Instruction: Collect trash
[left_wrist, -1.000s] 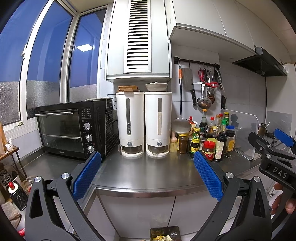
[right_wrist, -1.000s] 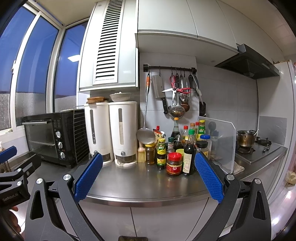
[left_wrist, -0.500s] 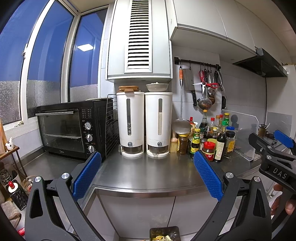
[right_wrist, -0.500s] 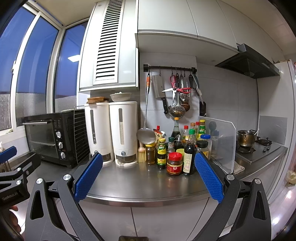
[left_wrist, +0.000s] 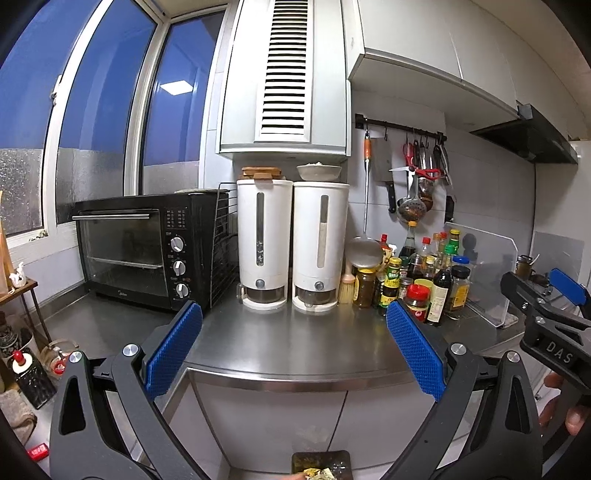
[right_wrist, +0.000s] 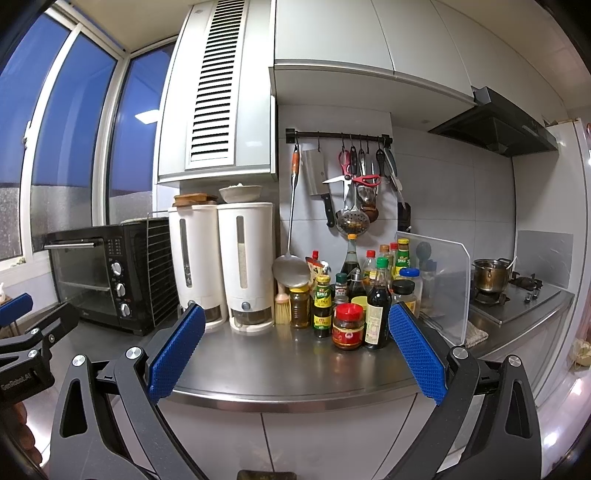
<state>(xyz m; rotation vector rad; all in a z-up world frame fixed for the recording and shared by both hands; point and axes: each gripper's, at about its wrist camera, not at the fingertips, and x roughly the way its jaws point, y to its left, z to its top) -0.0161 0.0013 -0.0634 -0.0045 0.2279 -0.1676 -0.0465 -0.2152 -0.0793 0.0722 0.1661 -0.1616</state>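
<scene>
A dark bin (left_wrist: 320, 464) with yellowish scraps inside sits on the floor below the counter, at the bottom edge of the left wrist view; only its top rim (right_wrist: 266, 475) shows in the right wrist view. My left gripper (left_wrist: 293, 349) is open and empty, held in front of the steel counter (left_wrist: 295, 343). My right gripper (right_wrist: 293, 349) is also open and empty, level with the counter edge. Each gripper shows at the side of the other's view. No loose trash shows on the counter.
On the counter stand a black toaster oven (left_wrist: 147, 251), two white dispensers (left_wrist: 291, 243) and a cluster of sauce bottles and jars (right_wrist: 354, 299). A clear splash guard (right_wrist: 439, 284) and a stove with a pot (right_wrist: 491, 277) are to the right. Utensils hang above.
</scene>
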